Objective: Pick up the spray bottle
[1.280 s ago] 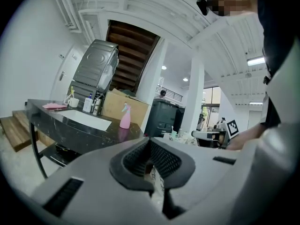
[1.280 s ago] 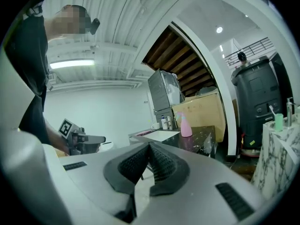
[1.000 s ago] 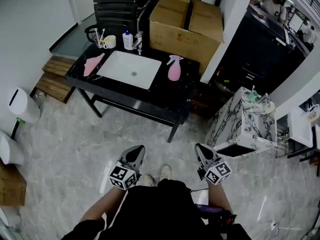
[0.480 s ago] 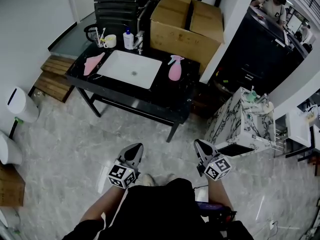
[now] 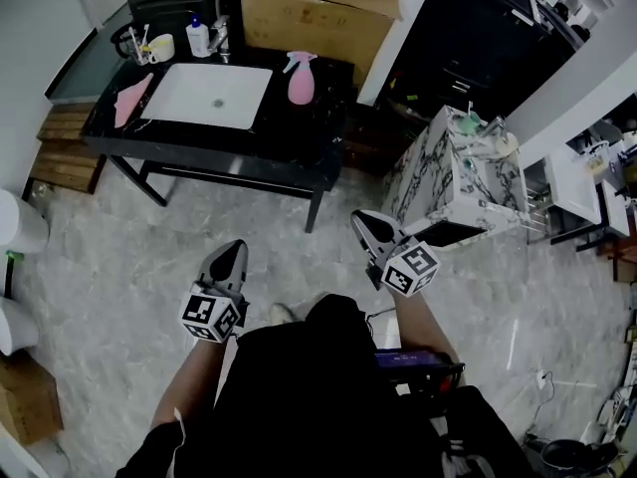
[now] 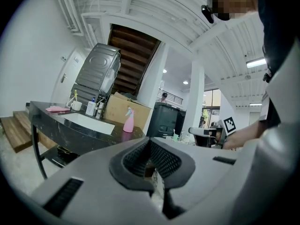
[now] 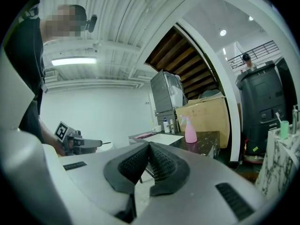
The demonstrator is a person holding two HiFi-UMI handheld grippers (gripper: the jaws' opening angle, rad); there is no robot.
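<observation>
The pink bottle (image 5: 301, 78) stood on the desk (image 5: 299, 139) beside the sink (image 5: 214, 96), while the left gripper (image 5: 233, 251) and right gripper (image 5: 364, 221) hung well short of the desk, jaws closed and empty.

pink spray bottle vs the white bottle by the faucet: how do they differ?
Colour: the pink spray bottle has a pale trigger head; the white bottle has a blue top.
Place: in the head view the pink spray bottle stands alone, right of the sink basin; the white bottle stands behind the basin, beside the faucet and near a mug.
Shared: both stand upright on the black counter.
</observation>
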